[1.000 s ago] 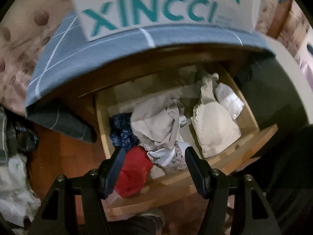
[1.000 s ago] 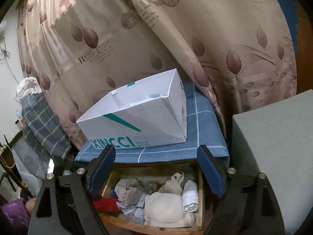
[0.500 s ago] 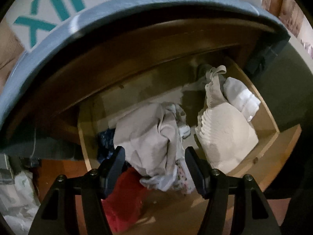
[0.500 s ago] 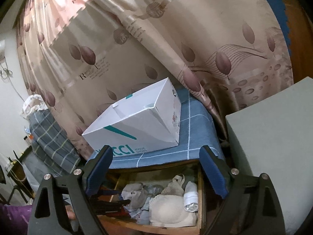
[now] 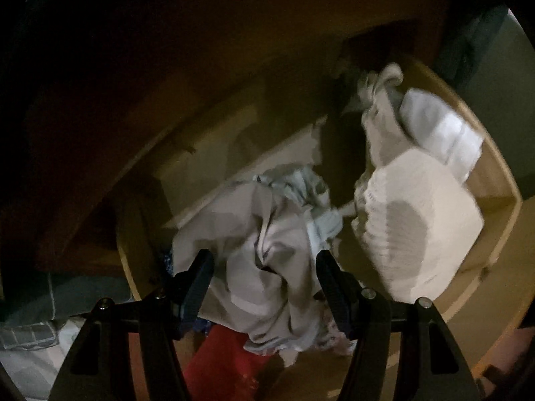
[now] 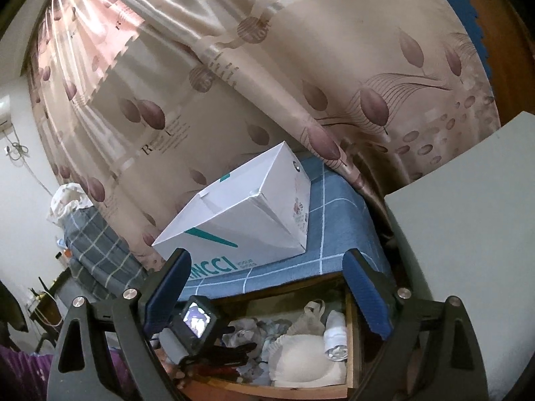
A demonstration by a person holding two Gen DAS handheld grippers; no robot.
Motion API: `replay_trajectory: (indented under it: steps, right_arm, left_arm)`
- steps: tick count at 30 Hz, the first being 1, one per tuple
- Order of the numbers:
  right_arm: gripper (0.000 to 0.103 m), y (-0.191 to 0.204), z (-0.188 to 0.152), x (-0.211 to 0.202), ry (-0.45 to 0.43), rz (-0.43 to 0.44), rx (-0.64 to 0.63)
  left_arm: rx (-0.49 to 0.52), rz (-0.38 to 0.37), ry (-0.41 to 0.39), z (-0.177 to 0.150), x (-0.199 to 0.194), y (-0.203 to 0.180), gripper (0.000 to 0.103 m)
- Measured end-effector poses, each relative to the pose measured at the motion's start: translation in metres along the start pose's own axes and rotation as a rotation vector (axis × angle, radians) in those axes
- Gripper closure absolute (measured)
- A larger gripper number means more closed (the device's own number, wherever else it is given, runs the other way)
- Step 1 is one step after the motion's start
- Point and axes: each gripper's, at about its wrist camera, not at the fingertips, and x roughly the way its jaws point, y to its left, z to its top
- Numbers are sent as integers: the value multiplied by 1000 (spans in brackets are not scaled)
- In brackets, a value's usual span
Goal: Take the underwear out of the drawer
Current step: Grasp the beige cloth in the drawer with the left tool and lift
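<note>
The wooden drawer (image 5: pixel 501 234) stands pulled out and holds crumpled clothes. My left gripper (image 5: pixel 264 267) points down into it, open, one finger on each side of a beige-grey piece of underwear (image 5: pixel 267 234); the pads do not visibly press it. A cream bra (image 5: pixel 418 227) and rolled white socks (image 5: pixel 441 130) lie to the right, and a red garment (image 5: pixel 227 361) lies under the beige piece. In the right wrist view my right gripper (image 6: pixel 267 257) hangs wide open and empty in front of the drawer (image 6: pixel 267 389), looking at the left gripper (image 6: pixel 234 351) among the clothes.
A white shoe box (image 6: pixel 240 220) sits on a blue checked cloth (image 6: pixel 334 227) above the drawer. A leaf-patterned curtain (image 6: pixel 267 83) hangs behind. A grey mattress edge (image 6: pixel 468 234) borders the right, and a plaid bundle (image 6: pixel 93 244) the left.
My left gripper has sunk into the drawer and now straddles the beige underwear. In the right view the jaws have widened a little and the left gripper has come into sight.
</note>
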Motion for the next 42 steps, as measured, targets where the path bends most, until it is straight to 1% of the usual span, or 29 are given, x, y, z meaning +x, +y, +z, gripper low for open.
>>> replay_trajectory:
  steps: [2,3,4,6,10,13,18,22,25,26,27,33,42]
  right_arm:
    - [12,0,0,0,-1,-3,3]
    - [12,-1,0,1,0,-2,5]
    - [12,-1,0,1,0,-3,5]
    - [11,0,-1,1,-3,-8,3]
    - [10,2,-2,3,2,-22,-12]
    - [9,1,-3,3,4,-28,-13]
    - [9,0,-3,4,5,-39,-15]
    - [8,4,-5,6,14,-54,-39]
    - [7,6,-6,8,21,-61,-57]
    - [7,7,-6,8,23,-65,-62]
    - [7,8,-6,9,25,-66,-65]
    - [6,12,-7,12,38,-81,-90]
    - [5,14,-8,16,51,-91,-103]
  left_arm:
    - [31,-6,44,-2,11,-2,39]
    - [37,-9,60,-5,16,-2,61]
    - [45,9,69,-7,18,-3,74]
    - [31,22,55,-9,16,-1,80]
    - [-60,-26,-8,-14,-7,11,82]
    - [-118,-71,-78,-23,-35,20,82]
    - [-219,-208,-209,-43,-85,33,82]
    - [-281,-279,-274,-53,-115,40,82]
    - [-324,-323,-304,-60,-133,42,82]
    - [-335,-334,-312,-62,-137,43,82]
    - [-342,-340,-318,-62,-139,36,82]
    - [-381,-390,-360,-78,-171,42,82]
    - [-372,-414,-442,-87,-218,47,82]
